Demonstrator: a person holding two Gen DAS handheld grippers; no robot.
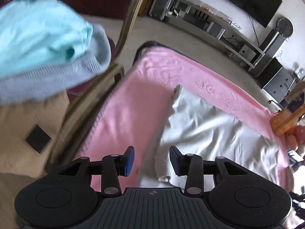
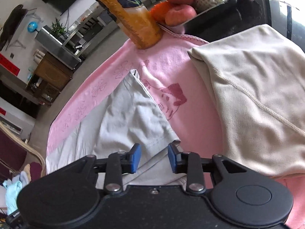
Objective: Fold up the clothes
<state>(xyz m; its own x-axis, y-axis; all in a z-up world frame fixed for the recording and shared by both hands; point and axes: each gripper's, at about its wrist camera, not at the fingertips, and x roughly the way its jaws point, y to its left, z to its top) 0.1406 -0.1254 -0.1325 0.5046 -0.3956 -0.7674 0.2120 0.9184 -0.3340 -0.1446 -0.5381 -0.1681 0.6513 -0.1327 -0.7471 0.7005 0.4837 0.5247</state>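
A pale grey garment (image 2: 122,118) is spread on the pink towel (image 2: 190,72) ahead of both jaw pairs. The right gripper (image 2: 154,159) and left gripper (image 1: 152,161) are held spread, nothing pinched. A cream garment (image 2: 257,95) lies to the right.

Soft matt pink blanket (image 1: 133,99) under smooth, creased grey garment (image 1: 205,133).

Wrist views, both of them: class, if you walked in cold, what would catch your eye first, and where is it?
First, the pink blanket covering the table, with a pale grey garment spread on it under both open grippers, left gripper and right gripper. A folded cream garment lies at the right. At the far edge stand an orange bottle and a tray of fruit; at the left, a pile of turquoise and blue clothes.
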